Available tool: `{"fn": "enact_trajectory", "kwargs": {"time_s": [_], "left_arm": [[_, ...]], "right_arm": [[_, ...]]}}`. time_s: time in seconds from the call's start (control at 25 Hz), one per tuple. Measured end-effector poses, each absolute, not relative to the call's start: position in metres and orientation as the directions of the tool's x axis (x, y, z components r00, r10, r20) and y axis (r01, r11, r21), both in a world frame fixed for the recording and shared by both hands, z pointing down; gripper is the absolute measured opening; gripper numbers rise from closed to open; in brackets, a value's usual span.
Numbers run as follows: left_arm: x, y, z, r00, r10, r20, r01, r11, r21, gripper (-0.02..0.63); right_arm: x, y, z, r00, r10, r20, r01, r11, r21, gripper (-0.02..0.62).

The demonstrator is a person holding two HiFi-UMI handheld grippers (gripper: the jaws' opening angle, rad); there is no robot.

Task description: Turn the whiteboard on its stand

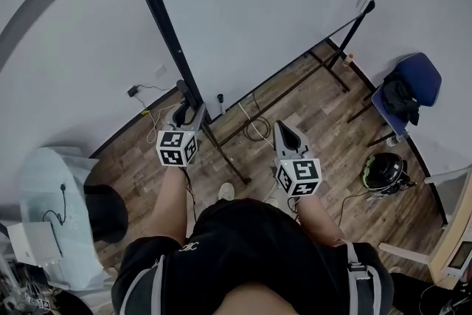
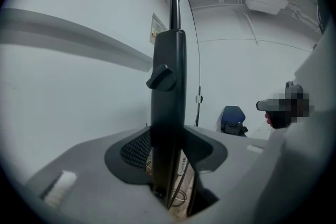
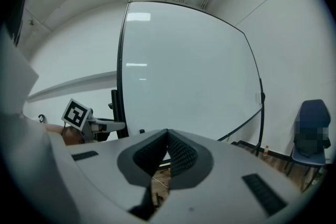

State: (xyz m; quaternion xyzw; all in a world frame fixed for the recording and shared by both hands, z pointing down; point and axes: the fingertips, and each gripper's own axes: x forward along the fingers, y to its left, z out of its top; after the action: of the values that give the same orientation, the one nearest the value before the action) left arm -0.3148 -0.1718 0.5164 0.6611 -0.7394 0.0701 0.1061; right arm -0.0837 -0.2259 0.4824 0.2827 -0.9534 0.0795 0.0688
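Note:
The big whiteboard (image 1: 273, 4) hangs in a black frame on its stand and fills the top of the head view; in the right gripper view the whiteboard (image 3: 184, 76) faces me. My left gripper (image 1: 186, 108) is at the stand's left upright post (image 1: 158, 11). In the left gripper view the post (image 2: 168, 86), with a locking knob (image 2: 161, 77), stands between the jaws of the left gripper (image 2: 169, 153), and a gap shows on its right side. My right gripper (image 1: 282, 127) hovers lower right, away from the board, with the right gripper (image 3: 168, 136) shut and empty.
The stand's foot bar (image 1: 225, 158) and loose cables (image 1: 254, 130) lie on the wood floor by my feet. A blue chair (image 1: 409, 88) with a dark bag and a helmet (image 1: 383, 172) sit at the right. A pale bin (image 1: 51, 210) and a black stool (image 1: 107, 212) stand at the left.

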Motion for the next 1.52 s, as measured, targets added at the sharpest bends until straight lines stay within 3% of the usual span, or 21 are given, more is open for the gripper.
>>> {"fn": "enact_trajectory", "kwargs": {"time_s": [0.68,1.52], "left_arm": [[-0.371,-0.116,0.518,-0.296,-0.919,0.259,-0.953,0.304,-0.01,0.167],[-0.372,-0.114,0.52,-0.347,-0.889,0.298,-0.93,0.368,0.016,0.169]], "right_arm": [[-0.124,-0.21,0.488,-0.889,-0.42,0.183,-0.446,0.886,-0.131,0.005],[-0.119,-0.215,0.481,-0.882,-0.442,0.163,-0.464,0.876,-0.136,0.005]]}}
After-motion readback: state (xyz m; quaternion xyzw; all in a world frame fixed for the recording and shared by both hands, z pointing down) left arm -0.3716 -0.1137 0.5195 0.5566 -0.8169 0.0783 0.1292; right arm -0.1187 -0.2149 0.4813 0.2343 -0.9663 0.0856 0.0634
